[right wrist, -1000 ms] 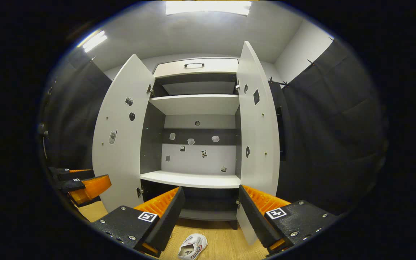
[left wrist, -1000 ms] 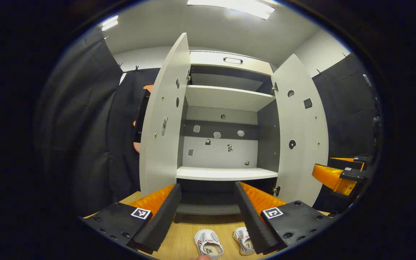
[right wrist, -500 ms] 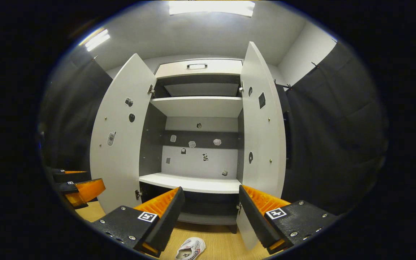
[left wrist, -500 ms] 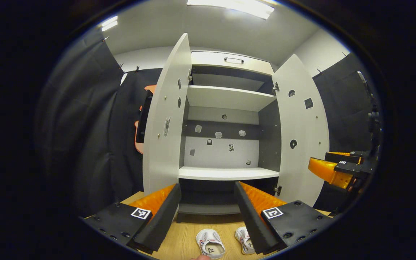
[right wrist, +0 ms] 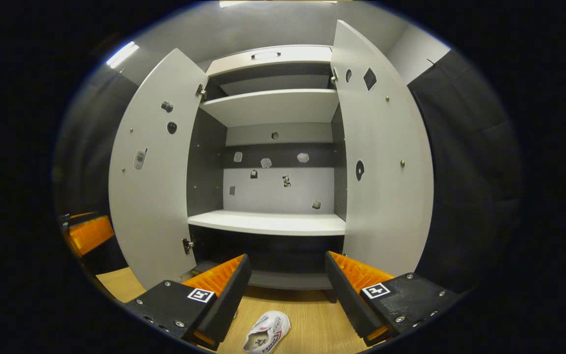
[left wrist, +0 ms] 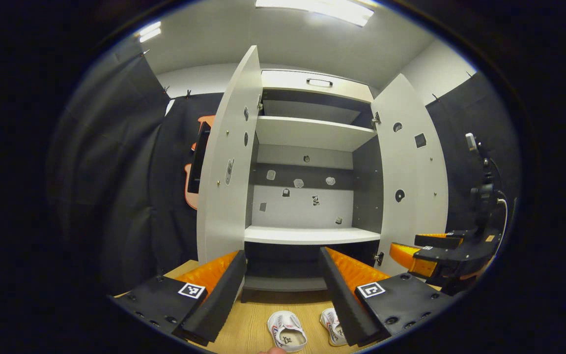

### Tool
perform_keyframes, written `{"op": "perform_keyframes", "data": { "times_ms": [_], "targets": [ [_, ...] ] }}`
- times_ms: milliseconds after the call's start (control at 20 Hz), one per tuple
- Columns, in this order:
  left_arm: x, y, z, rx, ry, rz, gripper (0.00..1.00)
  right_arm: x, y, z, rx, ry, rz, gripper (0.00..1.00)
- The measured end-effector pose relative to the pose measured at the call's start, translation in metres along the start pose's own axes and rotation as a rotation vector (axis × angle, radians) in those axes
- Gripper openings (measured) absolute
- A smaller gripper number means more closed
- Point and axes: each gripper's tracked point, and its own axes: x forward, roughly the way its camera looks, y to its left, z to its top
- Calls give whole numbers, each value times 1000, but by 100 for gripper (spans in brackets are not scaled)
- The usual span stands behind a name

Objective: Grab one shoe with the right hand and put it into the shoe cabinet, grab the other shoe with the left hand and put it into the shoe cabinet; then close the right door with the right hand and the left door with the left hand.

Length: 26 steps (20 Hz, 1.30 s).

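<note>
Both doors of shoe cabinet (left wrist: 307, 236) stood open.
Left hand-held gripper (left wrist: 283, 285) and right hand-held gripper (right wrist: 288, 282) agape, empty; shoes (left wrist: 287, 332) on floor (right wrist: 312, 324).

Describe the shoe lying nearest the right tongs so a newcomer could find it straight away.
Start at the open shoe cabinet with both doors swung wide, then drop to the wooden floor in front of it. In the right gripper view, a white shoe lies between the open right tongs. Its red and blue side markings set it apart from the plain floor.
</note>
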Motion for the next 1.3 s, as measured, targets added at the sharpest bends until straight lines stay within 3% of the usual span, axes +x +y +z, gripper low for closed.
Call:
{"op": "perform_keyframes", "data": {
  "times_ms": [350,600,950,1100,1300],
  "targets": [
    [-6,15,-8,-17,8,44,96,43,8,-161,-11,299,0,94],
    [-7,30,-9,-27,5,80,99,32,18,-252,-22,509,8,94],
    [-7,38,-12,-23,16,90,96,39,18,-321,-102,669,-18,93],
    [-8,40,-11,-11,13,90,96,54,16,-333,-77,686,-30,92],
    [-10,43,-12,-9,21,96,96,72,8,-343,-19,706,-48,83]
  ]
}}
